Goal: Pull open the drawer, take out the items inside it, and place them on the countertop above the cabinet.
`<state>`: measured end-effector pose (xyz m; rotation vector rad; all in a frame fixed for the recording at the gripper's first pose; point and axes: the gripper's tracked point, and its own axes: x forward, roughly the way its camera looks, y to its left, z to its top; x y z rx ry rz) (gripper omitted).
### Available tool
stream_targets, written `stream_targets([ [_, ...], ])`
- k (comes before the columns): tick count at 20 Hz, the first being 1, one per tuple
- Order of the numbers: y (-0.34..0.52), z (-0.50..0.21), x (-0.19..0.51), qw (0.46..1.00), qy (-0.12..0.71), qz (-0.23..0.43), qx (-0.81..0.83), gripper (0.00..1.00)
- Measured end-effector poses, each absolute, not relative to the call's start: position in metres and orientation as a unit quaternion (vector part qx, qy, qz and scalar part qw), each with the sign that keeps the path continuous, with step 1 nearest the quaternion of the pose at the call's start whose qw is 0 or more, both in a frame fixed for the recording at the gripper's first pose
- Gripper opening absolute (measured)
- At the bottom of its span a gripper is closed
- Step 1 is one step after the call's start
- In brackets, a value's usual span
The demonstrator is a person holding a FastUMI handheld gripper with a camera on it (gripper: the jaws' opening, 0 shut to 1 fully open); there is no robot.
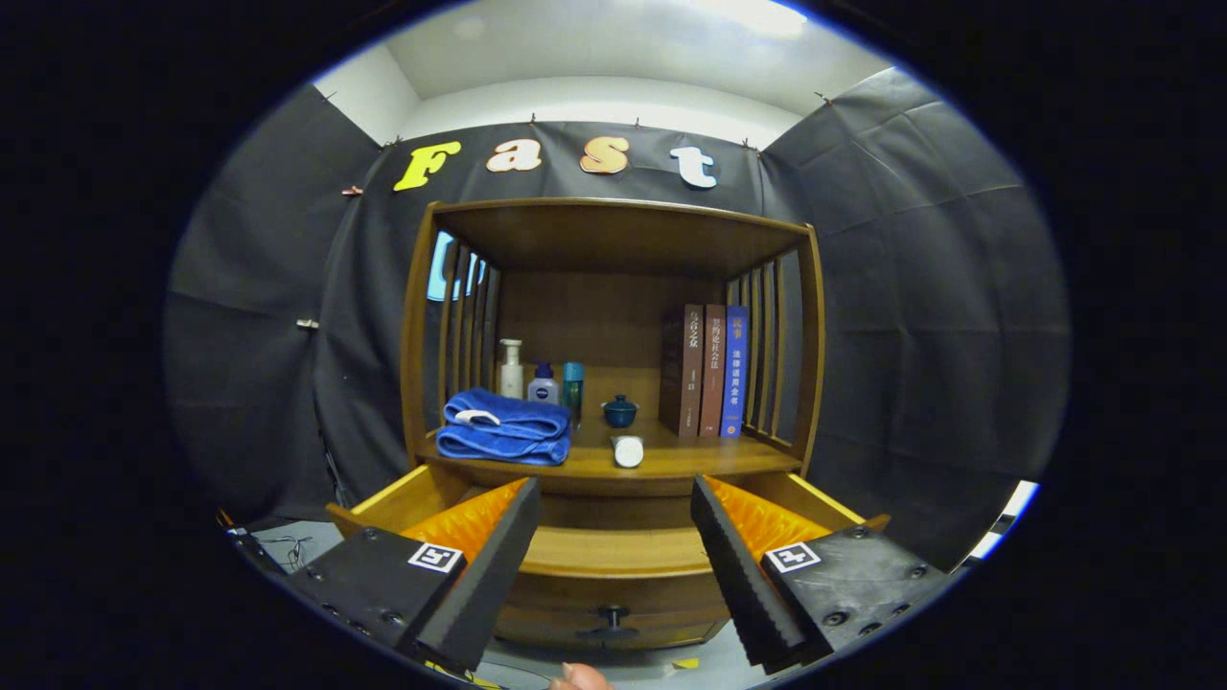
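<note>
The wooden cabinet's drawer (613,554) stands pulled out toward me, its knob (609,623) low between my fingers. The stretch of drawer floor between the fingers is bare wood, and the fingers hide the drawer's sides. My gripper (614,485) is open above the drawer, with nothing between its fingers. On the countertop (690,462) just beyond them lie a folded blue towel (503,428), a small white cylinder (628,450) on its side at the front edge, and a small blue lidded pot (619,411).
Three bottles (542,383) stand behind the towel and three upright books (707,369) stand at the right of the shelf. Slatted side walls and a wooden top board (613,230) enclose the countertop. A person's fingertip (578,677) shows below the drawer front.
</note>
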<state>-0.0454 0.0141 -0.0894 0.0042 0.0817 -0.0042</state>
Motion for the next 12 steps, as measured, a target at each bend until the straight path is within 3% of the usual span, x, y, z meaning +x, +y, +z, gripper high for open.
stream_targets([
  [12, 0.003, -0.222, -0.060, 0.994, 0.101, -0.027, 0.017, 0.99],
])
